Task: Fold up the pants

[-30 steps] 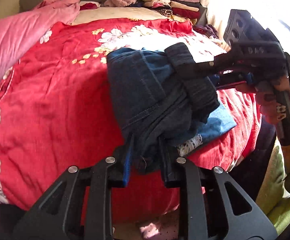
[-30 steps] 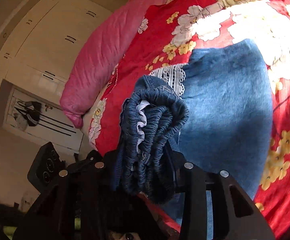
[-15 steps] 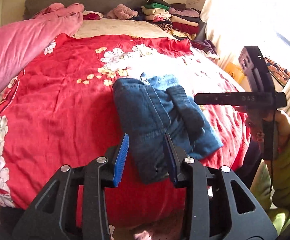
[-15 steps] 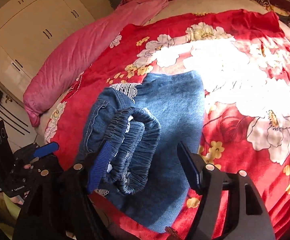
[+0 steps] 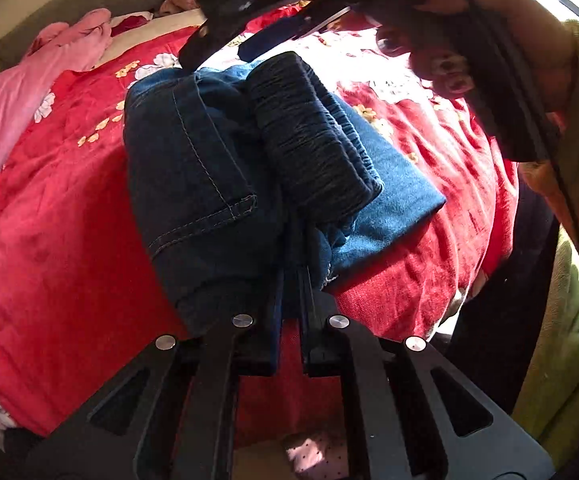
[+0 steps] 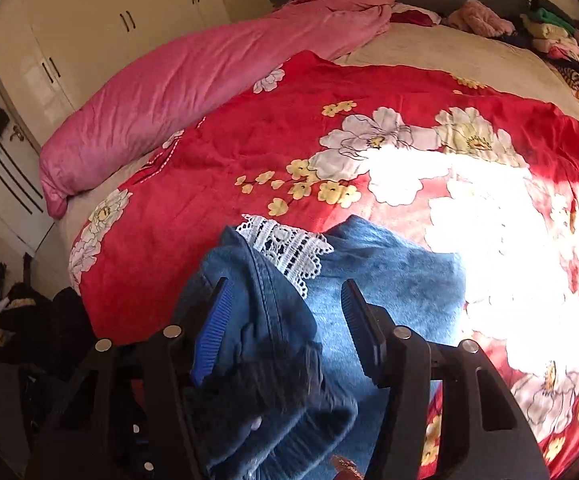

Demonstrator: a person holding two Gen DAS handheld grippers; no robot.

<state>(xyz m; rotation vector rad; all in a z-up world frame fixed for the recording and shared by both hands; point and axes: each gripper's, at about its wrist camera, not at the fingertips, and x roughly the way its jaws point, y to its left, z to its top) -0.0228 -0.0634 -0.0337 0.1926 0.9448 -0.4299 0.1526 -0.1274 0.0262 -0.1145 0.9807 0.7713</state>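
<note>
Sunlit across its far side, the red floral blanket [image 5: 61,216] covers the bed, with a pink duvet [image 5: 5,116] bunched along one edge. From my left wrist camera, the folded jeans [image 5: 193,184] lie near the bed's front edge, the ribbed elastic waistband [image 5: 309,140] rolled on top. My left gripper [image 5: 289,320] has its jaws almost together, pinching a bunched denim fold at the near end. My right gripper [image 5: 249,36] hangs just above the bundle's far end.

From my right wrist camera, the right gripper [image 6: 285,328] stands with jaws spread, straddling the denim without clamping it; a white lace trim [image 6: 289,252] peeks out ahead. Wardrobe doors [image 6: 101,36] line the wall, and stacked clothes [image 6: 561,44] sit at the bed's far corner.

I judge the denim soft but thick, heavy enough to sag and unroll; gripping the layered edge below the waistband looks safest.
</note>
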